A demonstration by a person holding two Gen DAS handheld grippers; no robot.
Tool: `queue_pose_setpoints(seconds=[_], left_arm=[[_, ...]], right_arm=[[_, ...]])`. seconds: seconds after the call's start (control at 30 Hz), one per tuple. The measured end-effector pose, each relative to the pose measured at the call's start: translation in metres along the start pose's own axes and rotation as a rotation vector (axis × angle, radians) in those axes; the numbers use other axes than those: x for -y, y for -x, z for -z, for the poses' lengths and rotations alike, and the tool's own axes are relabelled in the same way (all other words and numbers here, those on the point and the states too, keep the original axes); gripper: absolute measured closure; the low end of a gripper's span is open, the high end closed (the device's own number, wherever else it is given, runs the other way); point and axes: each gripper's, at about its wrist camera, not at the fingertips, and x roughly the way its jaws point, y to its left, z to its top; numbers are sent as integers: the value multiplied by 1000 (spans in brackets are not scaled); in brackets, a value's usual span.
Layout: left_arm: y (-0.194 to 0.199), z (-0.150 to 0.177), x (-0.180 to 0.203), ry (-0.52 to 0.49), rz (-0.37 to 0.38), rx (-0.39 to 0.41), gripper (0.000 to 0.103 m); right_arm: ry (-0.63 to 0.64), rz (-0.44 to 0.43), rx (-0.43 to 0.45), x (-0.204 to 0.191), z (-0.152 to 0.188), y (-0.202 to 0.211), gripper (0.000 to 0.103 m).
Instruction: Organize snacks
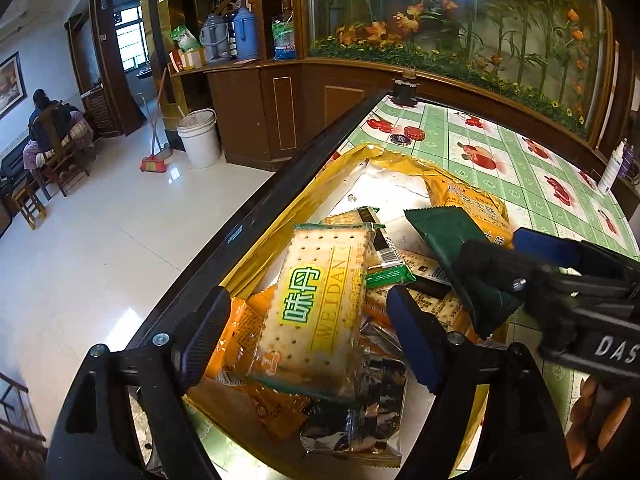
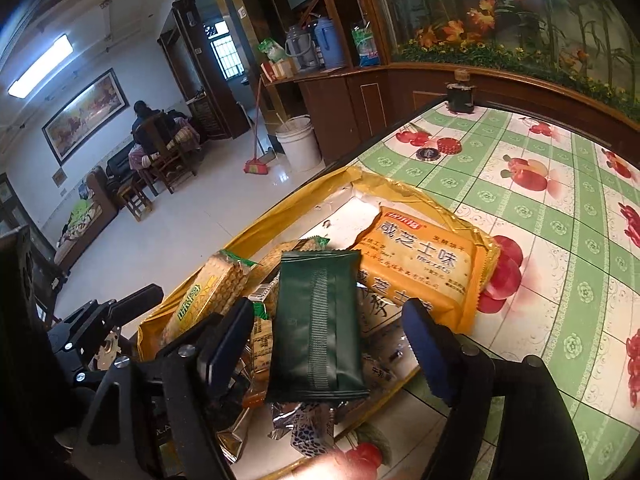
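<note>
Left wrist: left claw [image 1: 308, 336] spread wide around the cracker pack [image 1: 316, 312], not gripping it, pile sitting in the gold tray [image 1: 256, 264] at the desk [image 1: 520, 160] edge.

Right wrist: right claw [image 2: 328, 344] looks released around the green packet [image 2: 316, 324]. A careless nudge could probably tip snacks off onto the floor [image 2: 192, 232].

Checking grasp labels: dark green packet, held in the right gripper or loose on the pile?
Cannot tell. The dark green packet lies between the right gripper fingers, which look spread; contact isn't visible.
</note>
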Motion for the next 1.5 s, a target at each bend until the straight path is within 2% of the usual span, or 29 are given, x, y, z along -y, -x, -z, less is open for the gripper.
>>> queue_pose_setpoints(seconds=[0.2,0.47,0.73,0.93,1.17,1.23,1.37,1.5], left_arm=[[19,4,2,-11,-10,40,22],[56,17,9,-54,-36,112,22],[101,36,4,-60,-89,228,17],[119,50,-2,-50,-112,238,17],[137,71,0,-105,-241,273,17],[143,75,2,-127,-275,290,12],[155,75,-1,-115,-240,302,3],[165,74,-3,-98,-223,305,2]], right_arm=[[-14,3,32,10,4,25,21],[19,-30,31,16,21,54,18],[207,-76,30,-2,44,86,17],[378,-103,65,-30,60,112,13],[489,-130,82,-51,75,129,13],[513,-135,85,-56,78,132,12],[547,-130,91,-63,81,135,12],[572,-132,97,-69,82,138,12]])
